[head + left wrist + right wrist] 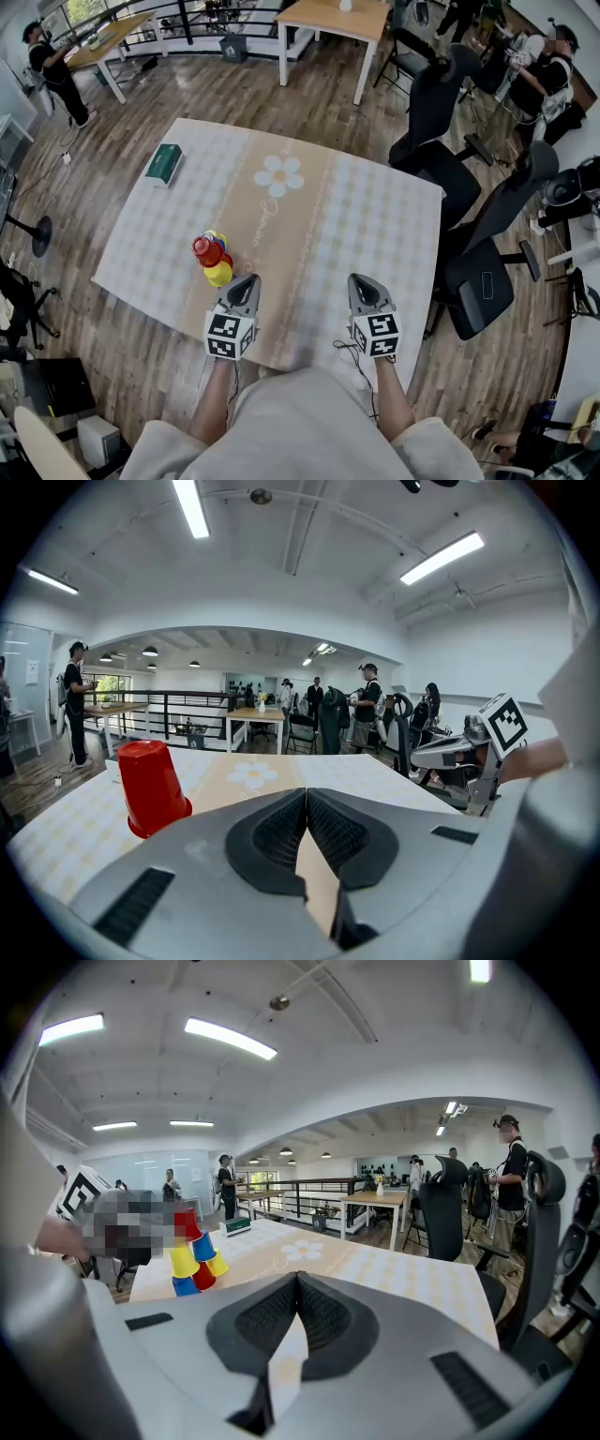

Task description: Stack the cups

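Note:
A small pyramid of upturned plastic cups (pixel 213 257) in red, yellow and blue stands near the table's front left edge. From the right gripper view the cup pyramid (pixel 192 1255) shows three tiers with a red cup on top. In the left gripper view only a red cup (pixel 151 787) shows, ahead and to the left. My left gripper (pixel 246 283) sits just right of the pyramid, jaws shut on nothing. My right gripper (pixel 362 284) rests further right near the front edge, also shut and empty.
A green tissue box (pixel 164 163) lies at the table's far left. The tablecloth (pixel 309 216) has a flower print in the middle. Black office chairs (pixel 469 197) crowd the table's right side. People stand at the room's edges, and wooden tables (pixel 328 23) are beyond.

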Available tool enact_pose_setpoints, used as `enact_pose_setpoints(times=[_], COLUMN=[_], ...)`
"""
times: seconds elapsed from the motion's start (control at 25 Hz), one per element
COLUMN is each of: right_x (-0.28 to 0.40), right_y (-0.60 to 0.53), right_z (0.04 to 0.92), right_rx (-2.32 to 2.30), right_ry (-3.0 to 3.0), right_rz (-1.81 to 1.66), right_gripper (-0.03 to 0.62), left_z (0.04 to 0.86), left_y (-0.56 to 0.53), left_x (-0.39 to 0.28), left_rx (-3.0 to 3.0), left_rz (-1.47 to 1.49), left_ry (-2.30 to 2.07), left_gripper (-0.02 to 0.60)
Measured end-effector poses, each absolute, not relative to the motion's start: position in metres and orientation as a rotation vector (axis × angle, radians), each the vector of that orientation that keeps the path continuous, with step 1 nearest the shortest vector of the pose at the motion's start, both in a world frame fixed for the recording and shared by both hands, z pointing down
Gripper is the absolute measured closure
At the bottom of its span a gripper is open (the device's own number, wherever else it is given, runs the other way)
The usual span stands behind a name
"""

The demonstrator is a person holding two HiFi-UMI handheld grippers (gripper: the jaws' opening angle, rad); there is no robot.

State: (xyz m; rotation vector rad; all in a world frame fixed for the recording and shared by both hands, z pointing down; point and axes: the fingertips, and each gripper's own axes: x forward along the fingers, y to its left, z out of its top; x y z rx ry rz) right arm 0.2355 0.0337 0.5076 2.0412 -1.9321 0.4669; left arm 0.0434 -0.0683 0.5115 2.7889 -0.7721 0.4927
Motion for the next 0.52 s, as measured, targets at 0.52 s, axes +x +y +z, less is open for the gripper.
enact_pose_setpoints(times=[0.52], right_x=[0.2305], right_y=[0.0349], right_z=[0.5043], right_rx=[2.027], right_ry=[-1.938], right_rz=[0.463], right_gripper=[0.594], left_z=[0.5078], left_y=[-0.0668], left_x=[0.0387], left_rx=[2.788], left_rz=[0.487], left_ry=[-0.782], left_gripper=[0.569])
